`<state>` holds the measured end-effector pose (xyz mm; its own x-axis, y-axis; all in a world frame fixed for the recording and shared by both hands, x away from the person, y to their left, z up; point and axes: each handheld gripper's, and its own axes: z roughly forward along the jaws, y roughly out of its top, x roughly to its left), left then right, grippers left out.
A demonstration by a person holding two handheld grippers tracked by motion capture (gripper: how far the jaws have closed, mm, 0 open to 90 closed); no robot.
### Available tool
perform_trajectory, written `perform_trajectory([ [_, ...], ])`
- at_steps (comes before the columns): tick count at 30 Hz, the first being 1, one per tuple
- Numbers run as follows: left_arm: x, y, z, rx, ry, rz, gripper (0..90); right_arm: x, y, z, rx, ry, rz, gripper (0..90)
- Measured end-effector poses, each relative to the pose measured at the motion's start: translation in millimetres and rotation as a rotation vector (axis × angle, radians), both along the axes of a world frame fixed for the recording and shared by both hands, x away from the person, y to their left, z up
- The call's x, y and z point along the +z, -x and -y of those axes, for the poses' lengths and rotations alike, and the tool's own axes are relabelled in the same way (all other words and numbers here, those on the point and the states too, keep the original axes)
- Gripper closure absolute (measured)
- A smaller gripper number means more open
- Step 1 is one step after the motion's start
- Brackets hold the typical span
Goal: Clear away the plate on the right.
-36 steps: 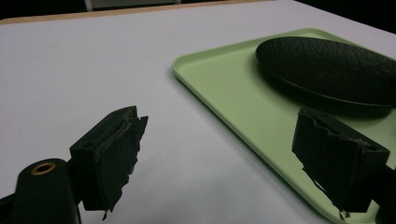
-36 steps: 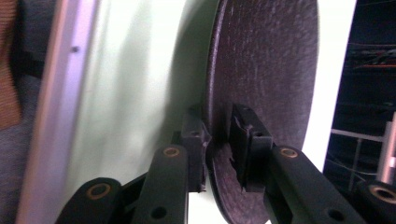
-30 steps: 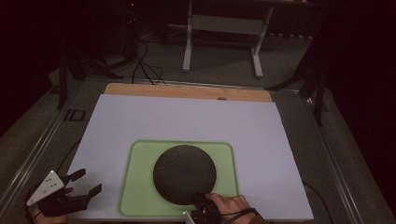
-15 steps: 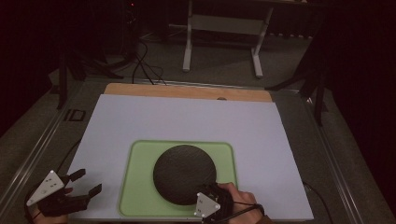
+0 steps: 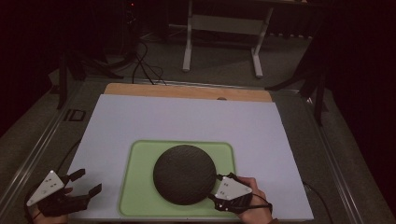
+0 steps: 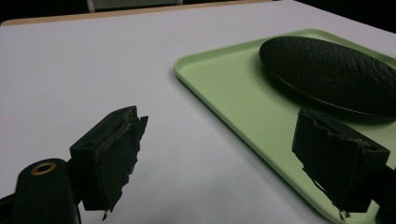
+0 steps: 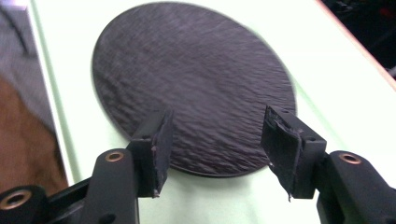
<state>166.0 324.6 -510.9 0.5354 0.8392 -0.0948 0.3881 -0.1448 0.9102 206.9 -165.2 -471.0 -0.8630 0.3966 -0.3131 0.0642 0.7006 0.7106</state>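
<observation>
- The left gripper (image 5: 86, 183) hovered over the white table mat (image 5: 187, 121) just left of the tray, jaws spread wide and empty.
- The right gripper (image 7: 215, 154) sat low at the near right rim of the round, dark, ripple-textured plate (image 5: 185, 173), jaws parted, gripping nothing.
- The plate lay flat on a pale green rounded tray (image 5: 140, 186).
- Beyond stood a wooden table edge (image 5: 187, 91) and white stand legs (image 5: 187, 46).
</observation>
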Motion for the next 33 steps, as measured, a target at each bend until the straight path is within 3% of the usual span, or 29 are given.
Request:
perform_trajectory([
  [5, 0.1, 0.1, 0.1, 0.001, 0.001, 0.001, 15.6, 5.8, -3.3, 26.6, -0.108, -0.133, -0.009, 39.5],
  [20, 1.9, 2.1, -1.3, 0.031, -0.008, 0.024, 15.5, 4.5, 2.9, 113.8, -0.394, -0.394, -0.006, 36.2],
  [25, 2.3, 2.6, -1.6, 0.039, -0.007, 0.03, 15.5, 1.0, 10.1, 136.1, -0.447, -0.429, -0.004, 35.1],
  [33, 2.3, 2.1, -1.1, 0.041, -0.015, 0.027, 15.4, -9.4, 11.6, 150.3, -0.476, -0.402, 0.008, 34.9],
])
